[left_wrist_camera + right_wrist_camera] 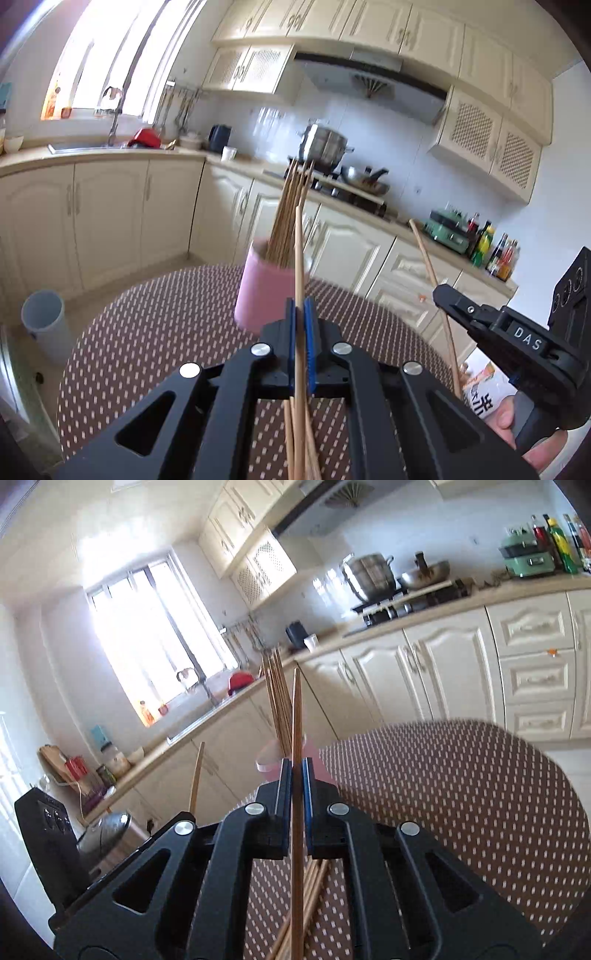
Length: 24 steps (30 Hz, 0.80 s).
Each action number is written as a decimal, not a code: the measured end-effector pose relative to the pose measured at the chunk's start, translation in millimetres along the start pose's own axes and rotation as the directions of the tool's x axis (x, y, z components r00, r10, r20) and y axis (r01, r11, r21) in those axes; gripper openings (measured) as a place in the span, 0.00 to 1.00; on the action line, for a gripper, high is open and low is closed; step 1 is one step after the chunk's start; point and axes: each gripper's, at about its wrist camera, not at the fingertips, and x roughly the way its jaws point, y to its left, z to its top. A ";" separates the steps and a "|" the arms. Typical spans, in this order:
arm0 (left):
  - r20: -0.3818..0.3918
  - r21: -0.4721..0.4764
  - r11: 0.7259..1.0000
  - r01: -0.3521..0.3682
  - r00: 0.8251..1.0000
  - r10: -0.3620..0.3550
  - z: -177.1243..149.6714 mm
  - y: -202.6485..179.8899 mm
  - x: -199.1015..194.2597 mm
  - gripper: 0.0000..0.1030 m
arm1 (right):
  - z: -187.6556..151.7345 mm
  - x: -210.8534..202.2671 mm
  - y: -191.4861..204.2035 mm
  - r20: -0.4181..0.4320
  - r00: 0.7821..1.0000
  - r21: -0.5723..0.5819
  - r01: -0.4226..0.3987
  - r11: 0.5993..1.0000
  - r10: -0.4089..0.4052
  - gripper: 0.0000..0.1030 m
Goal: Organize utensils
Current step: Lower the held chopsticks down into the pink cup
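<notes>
Two claws, left (302, 314) and right (296, 775), each clamping one chopstick (299, 254).

Dotted table (147, 332) bearing pink cup (258, 291), chopsticks (310, 893)

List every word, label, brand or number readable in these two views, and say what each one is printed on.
"DAS": white letters on a small plate on the black body of the right gripper, seen in the left wrist view.
Large dark characters on a white package at that view's lower right edge: partly hidden, not readable.
Labels on the glass bottles on the beige counter: too small to read.
Right wrist view: no readable text.
</notes>
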 end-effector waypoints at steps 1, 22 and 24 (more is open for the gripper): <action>0.018 0.002 1.000 0.008 1.000 -0.008 6.0 -1.6 0.3 0.05 | 4.7 -1.0 0.5 0.007 1.000 -0.007 -0.010 1.000 0.010 0.06; 0.116 0.049 0.998 0.041 0.992 -0.047 63.9 -7.8 44.6 0.05 | 36.9 58.9 17.8 -0.007 0.995 -0.146 -0.102 0.984 0.102 0.06; 0.119 0.057 0.998 0.030 0.992 -0.037 71.0 -6.8 52.4 0.05 | 40.6 65.4 17.2 -0.006 0.996 -0.136 -0.093 0.986 0.093 0.06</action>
